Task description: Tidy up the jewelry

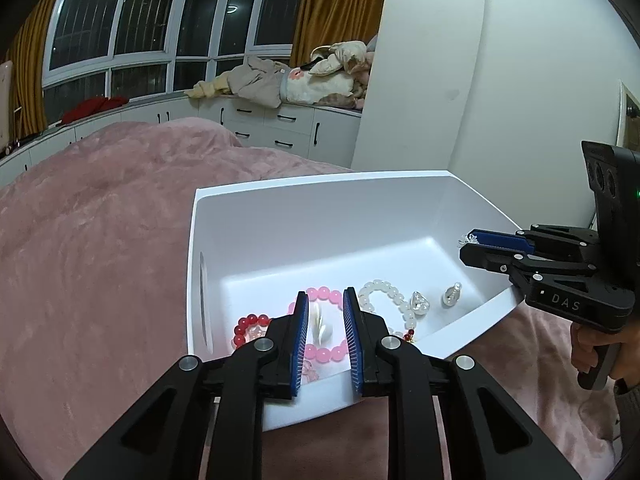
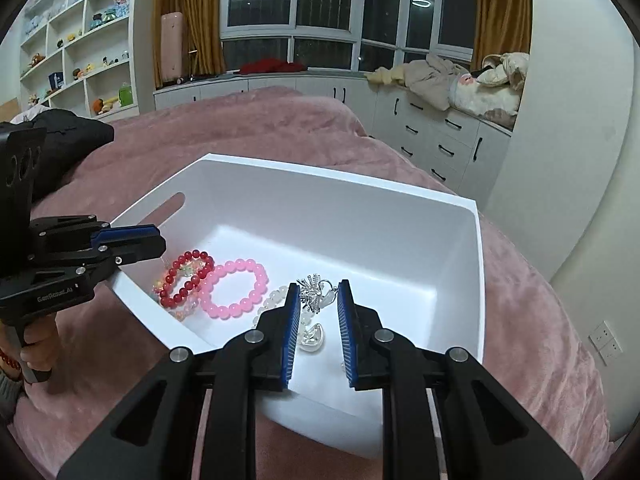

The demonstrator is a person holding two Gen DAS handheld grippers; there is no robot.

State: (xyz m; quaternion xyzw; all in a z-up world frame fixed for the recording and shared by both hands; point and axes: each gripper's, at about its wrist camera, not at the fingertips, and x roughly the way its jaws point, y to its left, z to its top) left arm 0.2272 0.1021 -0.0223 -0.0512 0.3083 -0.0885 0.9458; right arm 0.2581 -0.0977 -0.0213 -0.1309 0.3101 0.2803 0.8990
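On the pink bed cover (image 2: 328,120), a white bin (image 2: 476,264) sits open-topped and serves as the single collecting place for the jewelry. You hold both grippers over its near rim, each angled downward so that its fingers point into the bin rather than at the bed.

Left gripper (image 1: 326,300): the fingers stand at a narrow gap. A small pale, shell-like piece (image 1: 321,322) appears between them, but whether the pads press on it or it merely lies behind the gap cannot be told from this view. Behind the fingers lie the pink bead bracelet (image 2: 234,290) and, toward the slotted wall, the red bead bracelet (image 2: 186,280), which overlaps a clear one.

Right gripper (image 2: 318,294): the fingers are also narrow, and a spiky silver ornament (image 2: 314,292) sits at their tips. It seems carried there, ready to be let go over the bin floor, though contact with the pads is not plainly visible. Below it lie a white bead bracelet (image 1: 384,296) and a silver heart-shaped charm (image 1: 419,303); a smaller silver charm (image 1: 452,295) rests apart near the right wall.

All visible jewelry is inside the bin, loosely grouped toward its near side; none shows on the bed. Judged from this, the gathering is well advanced, with sorting still undone.
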